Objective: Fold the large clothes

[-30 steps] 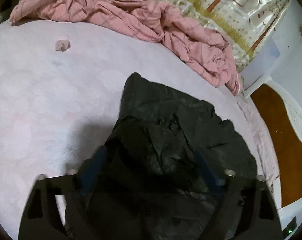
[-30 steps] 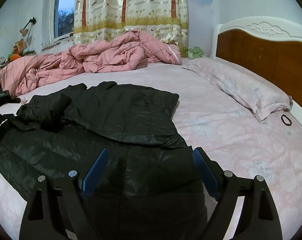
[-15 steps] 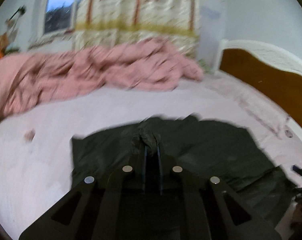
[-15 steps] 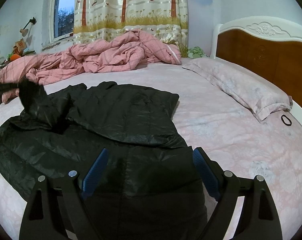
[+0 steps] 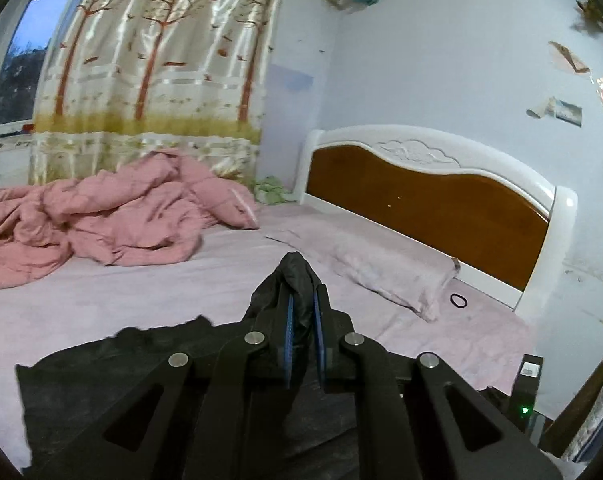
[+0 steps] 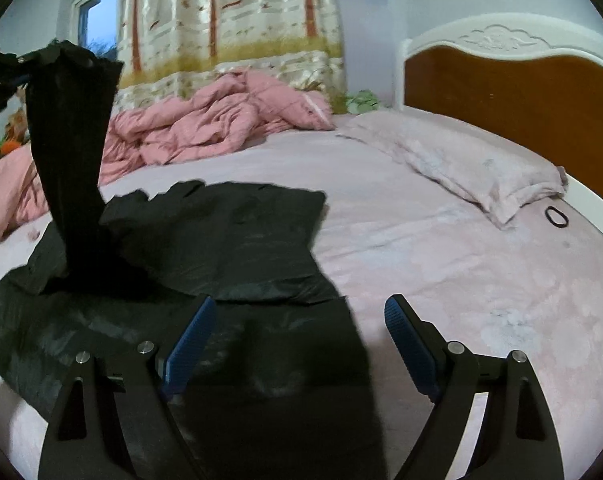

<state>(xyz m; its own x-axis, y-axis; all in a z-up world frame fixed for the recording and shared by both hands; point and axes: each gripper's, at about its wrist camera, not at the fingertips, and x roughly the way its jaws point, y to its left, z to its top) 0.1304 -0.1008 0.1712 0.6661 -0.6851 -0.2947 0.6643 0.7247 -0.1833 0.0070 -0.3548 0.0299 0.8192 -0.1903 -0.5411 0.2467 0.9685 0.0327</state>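
Note:
A large black jacket lies spread on the pink bed sheet. My left gripper is shut on the end of one sleeve, which sticks out past the blue pads. In the right wrist view that sleeve rises as a tall black column from the jacket's left side up to the left gripper at the top left. My right gripper stands open low over the jacket's near part, nothing between its fingers.
A crumpled pink quilt is heaped along the far side under the curtain. A pale pillow and a black hair tie lie by the brown and white headboard. A dark device with a green light sits at the right.
The left gripper closed on the jacket sleeve, then lifted it high off the bed while swinging round toward the headboard. The right gripper has stayed in place, open.

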